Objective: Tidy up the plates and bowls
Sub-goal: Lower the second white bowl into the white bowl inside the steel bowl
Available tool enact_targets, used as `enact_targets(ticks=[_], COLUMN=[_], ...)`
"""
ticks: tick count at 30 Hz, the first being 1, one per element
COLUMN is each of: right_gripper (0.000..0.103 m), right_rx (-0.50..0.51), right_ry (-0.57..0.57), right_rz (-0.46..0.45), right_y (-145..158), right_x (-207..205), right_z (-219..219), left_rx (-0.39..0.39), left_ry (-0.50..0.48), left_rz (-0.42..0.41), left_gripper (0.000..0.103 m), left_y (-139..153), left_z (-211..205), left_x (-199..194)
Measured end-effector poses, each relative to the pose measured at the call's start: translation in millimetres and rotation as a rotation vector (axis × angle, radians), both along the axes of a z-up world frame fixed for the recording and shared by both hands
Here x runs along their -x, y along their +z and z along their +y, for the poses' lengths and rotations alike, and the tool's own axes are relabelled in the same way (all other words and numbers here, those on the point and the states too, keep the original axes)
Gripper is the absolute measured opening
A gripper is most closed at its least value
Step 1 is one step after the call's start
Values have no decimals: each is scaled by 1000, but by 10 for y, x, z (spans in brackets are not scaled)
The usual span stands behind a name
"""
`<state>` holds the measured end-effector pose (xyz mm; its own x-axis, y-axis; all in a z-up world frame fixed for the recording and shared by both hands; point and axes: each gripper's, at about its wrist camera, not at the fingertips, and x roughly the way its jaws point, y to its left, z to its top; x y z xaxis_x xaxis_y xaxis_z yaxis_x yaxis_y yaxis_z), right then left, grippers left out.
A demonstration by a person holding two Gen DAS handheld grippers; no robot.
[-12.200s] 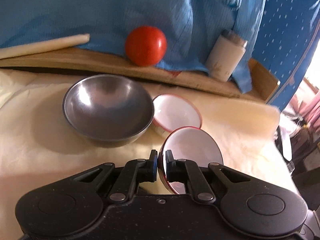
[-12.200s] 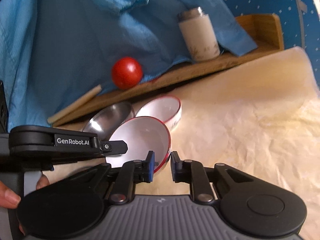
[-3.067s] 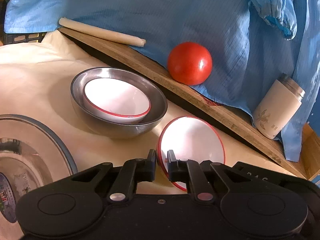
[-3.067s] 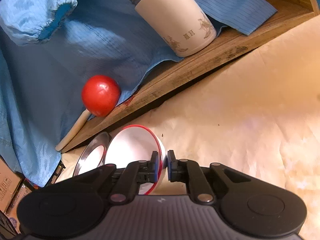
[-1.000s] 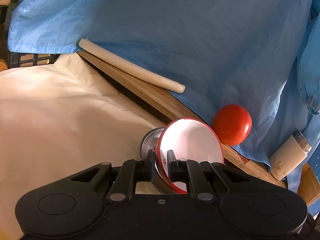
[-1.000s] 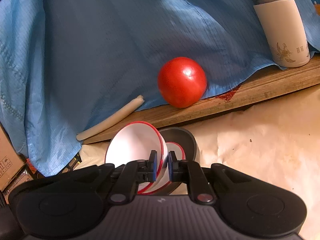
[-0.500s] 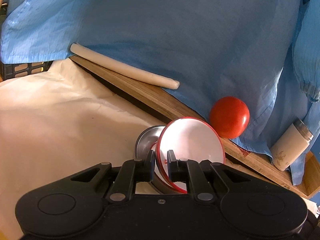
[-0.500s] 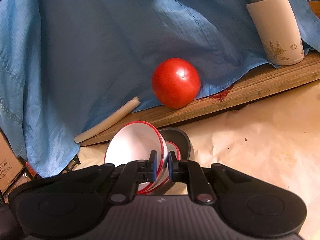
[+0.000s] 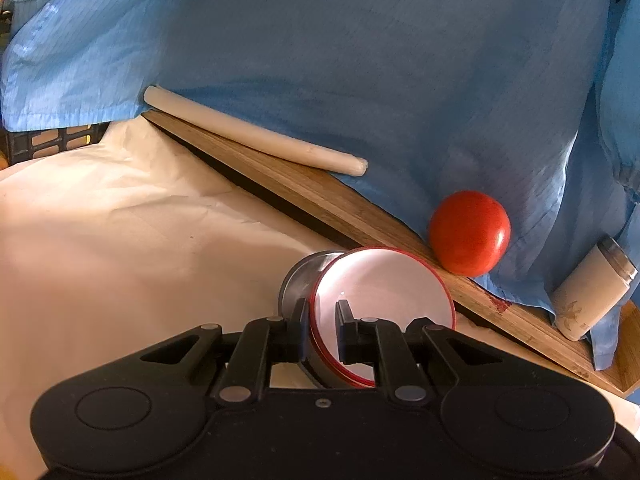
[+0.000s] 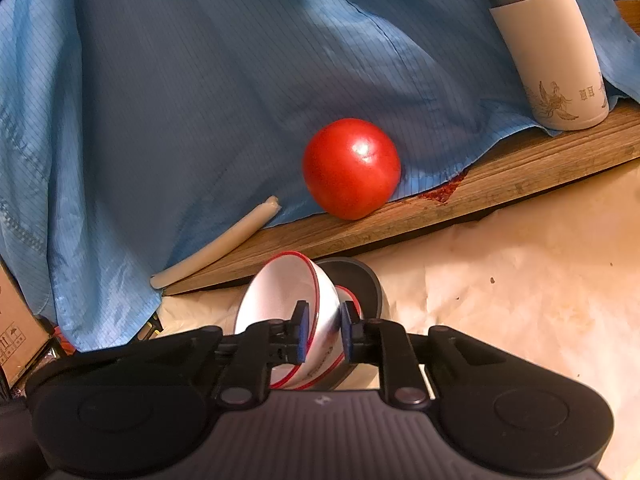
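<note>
A white bowl with a red rim (image 9: pixel 380 288) stands tilted, its lower edge in a steel bowl (image 9: pixel 298 280) that holds another red-rimmed bowl (image 10: pixel 352 300). My left gripper (image 9: pixel 323 330) has opened a little, its fingers either side of the tilted bowl's rim. My right gripper (image 10: pixel 323 330) likewise straddles the same white bowl (image 10: pixel 284 296), its jaws slightly apart. The steel bowl (image 10: pixel 360 276) rests on the cream table cover.
A wooden board (image 9: pixel 320 196) runs along the back, carrying a red tomato (image 9: pixel 470 232), a cream rod (image 9: pixel 256 138) and a cream flask (image 10: pixel 548 52). Blue cloth (image 9: pixel 360 60) hangs behind. Cream paper (image 9: pixel 100 240) covers the table.
Both grippers have loosened their grip on the white bowl's rim over the last half second. The bowl has sunk lower into the steel bowl.
</note>
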<state>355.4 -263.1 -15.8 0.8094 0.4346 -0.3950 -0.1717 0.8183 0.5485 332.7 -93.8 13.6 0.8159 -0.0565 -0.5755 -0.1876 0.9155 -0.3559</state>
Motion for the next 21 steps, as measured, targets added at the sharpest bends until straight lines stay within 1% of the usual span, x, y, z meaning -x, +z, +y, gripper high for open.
enact_targets(ticks=[6, 10, 13, 21], right_gripper=[19, 22, 25, 25], right_rx=[14, 16, 37, 27], right_ry=[-3, -4, -21, -20], right_rz=[-8, -14, -17, -19], right_y=[5, 15, 20, -3], right_x=[14, 16, 21, 20], right_z=[19, 27, 25, -7], left_rx=[12, 22, 21, 34], left_ry=[9, 11, 12, 12], left_rz=[1, 6, 1, -7], left_gripper=[13, 13, 15, 22], left_y=[-22, -37, -37, -34], left_z=[3, 16, 6, 13], left_x=[2, -5, -6, 11])
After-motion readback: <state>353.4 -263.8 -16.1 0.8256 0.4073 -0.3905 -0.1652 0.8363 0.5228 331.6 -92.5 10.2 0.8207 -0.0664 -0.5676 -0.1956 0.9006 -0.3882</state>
